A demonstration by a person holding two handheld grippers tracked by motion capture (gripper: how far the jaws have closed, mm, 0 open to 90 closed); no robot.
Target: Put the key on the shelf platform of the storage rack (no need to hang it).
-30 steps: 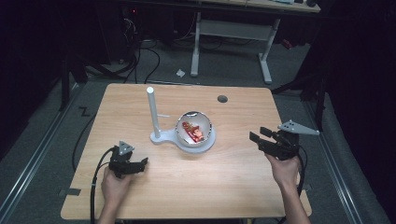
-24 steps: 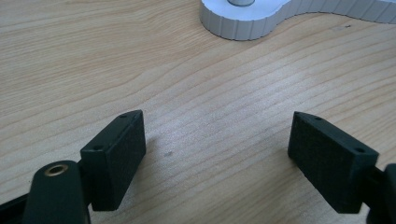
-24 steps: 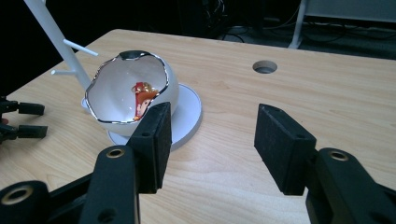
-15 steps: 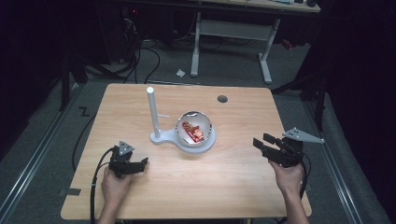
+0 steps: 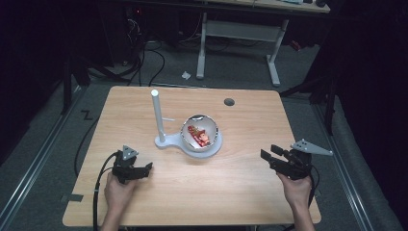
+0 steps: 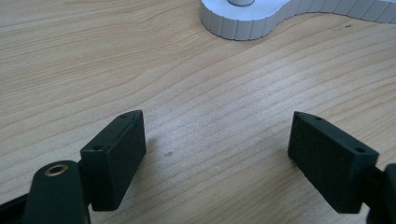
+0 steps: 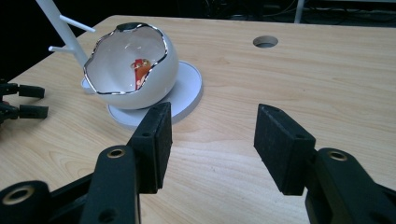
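Peering sideways, the right gripper view reveals the bowl (image 7: 133, 70)'s wavy rim.

Nothing here can be read. The wooden desk (image 5: 240, 192) is bare grain with no label or number on it. The white bowl (image 7: 135, 70) has a plain silver rim and no brand mark; the red pieces inside it show no lettering. The white stand (image 5: 161, 139) under it carries no print either, neither on its post nor on its ribbed base. The black pads (image 6: 116, 154) of the left gripper are blank, and so are the pads (image 7: 280, 144) of the right gripper. A scrap of paper (image 5: 186, 75) on the floor behind the desk is too small to show any writing.
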